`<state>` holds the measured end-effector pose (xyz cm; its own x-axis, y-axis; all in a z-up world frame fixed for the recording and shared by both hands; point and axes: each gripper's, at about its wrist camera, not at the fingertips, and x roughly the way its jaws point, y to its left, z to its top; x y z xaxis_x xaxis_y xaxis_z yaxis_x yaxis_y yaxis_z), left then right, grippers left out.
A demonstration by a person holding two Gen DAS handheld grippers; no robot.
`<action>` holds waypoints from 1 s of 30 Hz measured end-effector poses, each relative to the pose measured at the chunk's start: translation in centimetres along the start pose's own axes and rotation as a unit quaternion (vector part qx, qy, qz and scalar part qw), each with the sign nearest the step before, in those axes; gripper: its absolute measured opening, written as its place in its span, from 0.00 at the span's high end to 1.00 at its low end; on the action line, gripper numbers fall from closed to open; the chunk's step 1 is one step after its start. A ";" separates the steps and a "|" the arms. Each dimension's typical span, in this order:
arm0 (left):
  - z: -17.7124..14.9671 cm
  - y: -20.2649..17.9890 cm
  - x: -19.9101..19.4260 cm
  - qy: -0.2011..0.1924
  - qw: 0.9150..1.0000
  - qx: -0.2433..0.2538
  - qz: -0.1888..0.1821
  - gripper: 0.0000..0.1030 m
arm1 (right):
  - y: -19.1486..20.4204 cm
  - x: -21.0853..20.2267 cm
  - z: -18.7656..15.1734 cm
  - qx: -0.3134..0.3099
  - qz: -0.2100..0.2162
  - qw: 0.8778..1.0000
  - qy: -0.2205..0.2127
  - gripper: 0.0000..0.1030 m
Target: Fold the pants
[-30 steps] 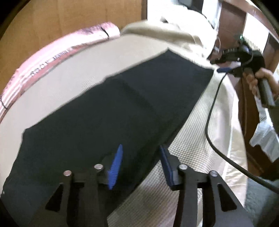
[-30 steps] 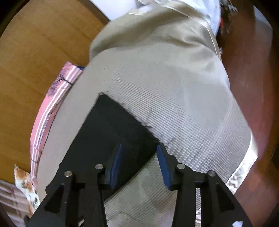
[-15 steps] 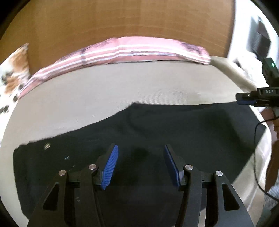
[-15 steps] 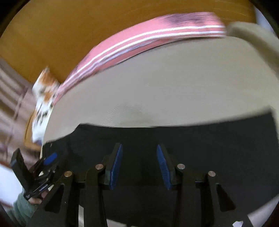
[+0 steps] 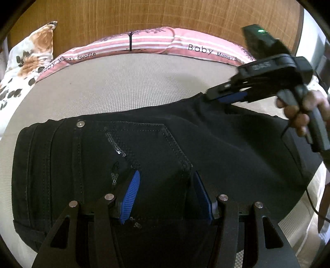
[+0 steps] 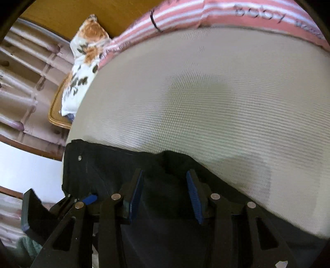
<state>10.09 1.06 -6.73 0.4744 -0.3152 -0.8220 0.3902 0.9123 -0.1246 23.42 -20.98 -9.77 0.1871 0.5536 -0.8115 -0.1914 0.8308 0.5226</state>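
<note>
Black pants (image 5: 216,148) lie flat across a beige textured bedspread (image 5: 134,82), waistband to the left, a sequined back pocket (image 5: 144,144) facing up. My left gripper (image 5: 167,195) is open just above the pocket, holding nothing. My right gripper (image 5: 229,95) shows at the pants' far edge on the right, its jaws looking nearly closed there from the side. In the right wrist view the right gripper (image 6: 165,195) is open over the pants (image 6: 115,169), its fingertips at the fabric's far edge. The left gripper (image 6: 68,204) shows at lower left there.
A pink striped blanket (image 5: 144,45) and a floral pillow (image 5: 26,61) lie along the wooden headboard (image 5: 144,16). A cable (image 5: 313,208) hangs at the bed's right edge. Curtains (image 6: 26,82) hang to the left of the bed.
Both grippers have swung round to face the headboard and come down close over the pants. The right gripper has moved in to the pants' far edge.
</note>
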 end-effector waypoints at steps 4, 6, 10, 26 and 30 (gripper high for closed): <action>-0.2 0.6 -0.3 -0.006 1.000 -0.013 -0.018 0.46 | 0.8 0.3 0.9 -0.004 0.032 0.999 -0.010 0.89; -0.2 0.9 -0.3 -0.011 0.999 -0.018 -0.027 0.46 | 1.3 0.3 1.4 -0.009 0.021 1.000 -0.018 0.89; -0.5 0.9 -0.3 -0.020 0.999 -0.018 -0.029 0.46 | 0.6 1.8 1.5 0.001 -0.015 0.999 -0.031 0.91; 4.8 -2.8 -2.5 -0.064 0.997 0.032 -0.024 0.46 | -0.4 -9.7 -4.1 0.009 -0.081 0.988 -0.131 0.57; 7.3 -6.3 -0.6 -0.062 0.994 0.069 -0.053 0.46 | -3.7 -13.1 -7.7 0.039 -0.142 0.981 -0.123 0.57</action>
<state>13.16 -6.39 -1.40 0.5154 -0.4451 -0.7323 0.5441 0.8302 -0.1217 14.31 -31.77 -3.13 0.4517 0.2886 -0.8442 -0.0258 0.9501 0.3109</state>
